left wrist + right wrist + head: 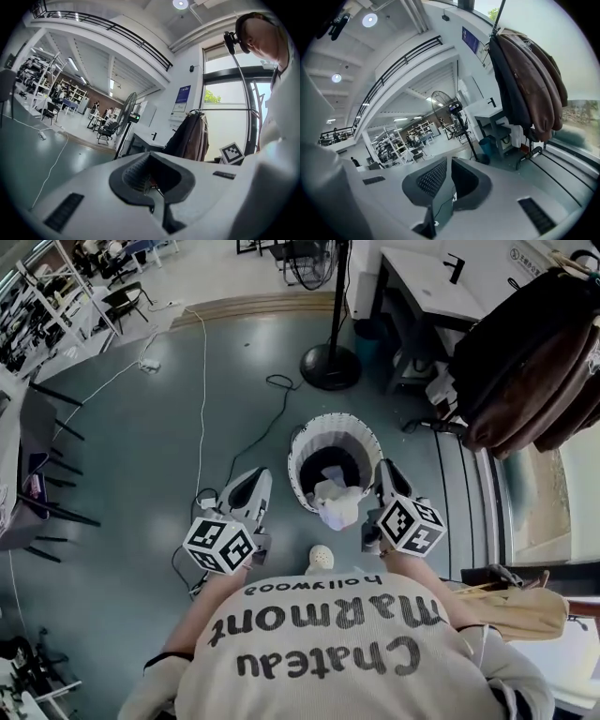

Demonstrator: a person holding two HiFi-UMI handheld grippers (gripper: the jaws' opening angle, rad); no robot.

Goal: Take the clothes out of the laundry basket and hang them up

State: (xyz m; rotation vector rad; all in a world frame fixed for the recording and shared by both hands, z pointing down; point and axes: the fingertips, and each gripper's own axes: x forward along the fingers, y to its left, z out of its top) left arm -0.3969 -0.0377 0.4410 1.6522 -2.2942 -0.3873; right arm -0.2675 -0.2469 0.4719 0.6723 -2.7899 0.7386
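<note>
Your left gripper [249, 480] sits left of the laundry basket [334, 420], a little apart from its wall. Its jaws are pressed fully together on nothing and aimed past the basket rather than into it. The basket stands straight ahead of you, between the two grippers. The white clothes [337, 504] lie heaped at the basket's near side, bunched against and over the near rim, with no clear long axis to line up on. Your right gripper [387, 472] is just beside the basket's right wall, its jaws nearly together with only a thin slit between the pads and nothing in it. It looks to be the nearer of the two. The heap lies to its left and below it, so the reach would call for spreading the jaws, swinging in over the rim and tipping down. Right of the basket and farther off, dark jackets [525, 352] hang on a rail. Only the head view shows the basket and the clothes. Both gripper views look out across the room above the basket, giving you the jaws and the hanging jackets but none of the laundry.
</note>
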